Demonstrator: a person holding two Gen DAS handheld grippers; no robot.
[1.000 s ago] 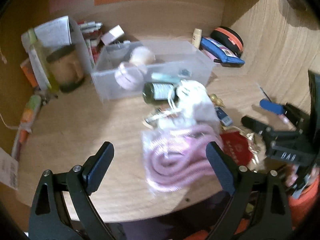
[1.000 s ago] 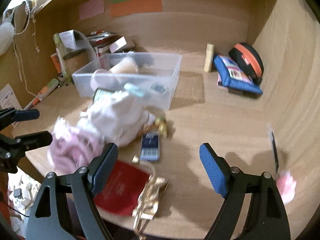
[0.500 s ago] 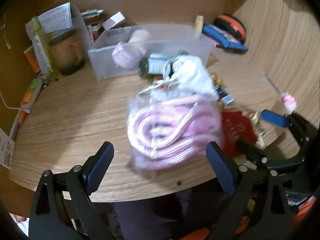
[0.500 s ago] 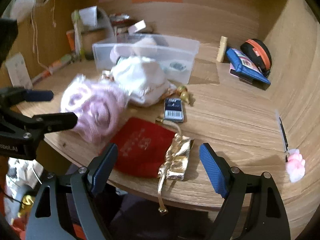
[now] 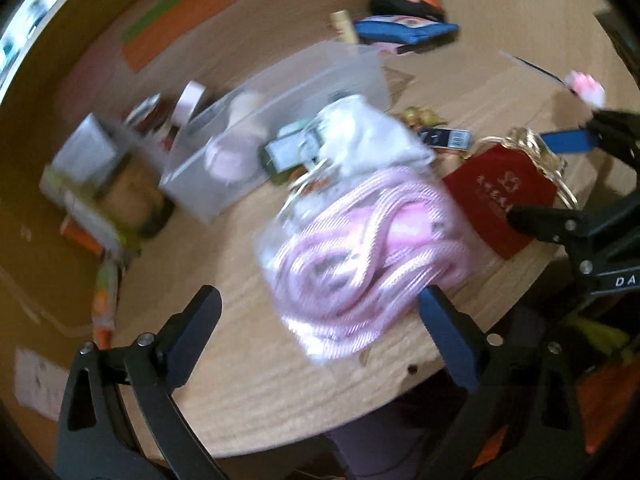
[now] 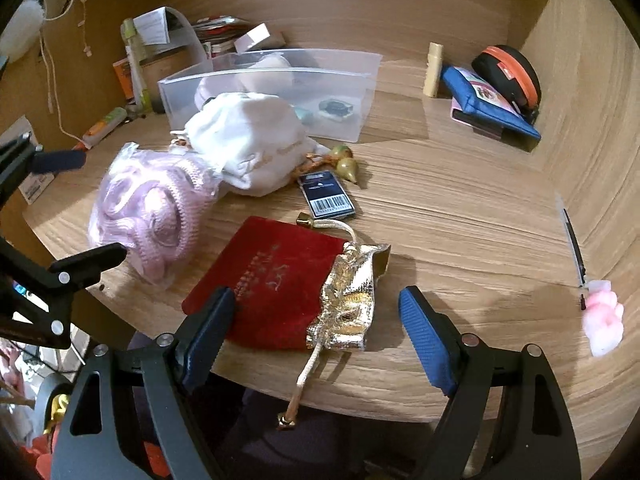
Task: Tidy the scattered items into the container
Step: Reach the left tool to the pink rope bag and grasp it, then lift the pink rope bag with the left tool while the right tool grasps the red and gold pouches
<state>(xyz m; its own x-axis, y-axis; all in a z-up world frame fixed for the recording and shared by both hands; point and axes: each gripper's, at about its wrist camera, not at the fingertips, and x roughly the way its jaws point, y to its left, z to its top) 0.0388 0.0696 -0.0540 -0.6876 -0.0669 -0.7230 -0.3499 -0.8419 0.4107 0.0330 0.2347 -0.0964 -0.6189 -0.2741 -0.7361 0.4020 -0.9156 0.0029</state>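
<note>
The left gripper is spreading its jaws wide around the bagged pink cord; the right gripper is hanging apart, empty, over the gold pouch at the desk's front edge.

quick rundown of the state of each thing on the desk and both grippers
left gripper: jaws opening, nothing pressed between them
right gripper: open, empty
clear plastic bin: upright, no lid, a few items inside
bag of pink cord: lying on desk, outside bin
white drawstring pouch: slumped against the bin front
red velvet pouch: flat on desk
gold foil pouch: crumpled, partly on the red pouch
</note>
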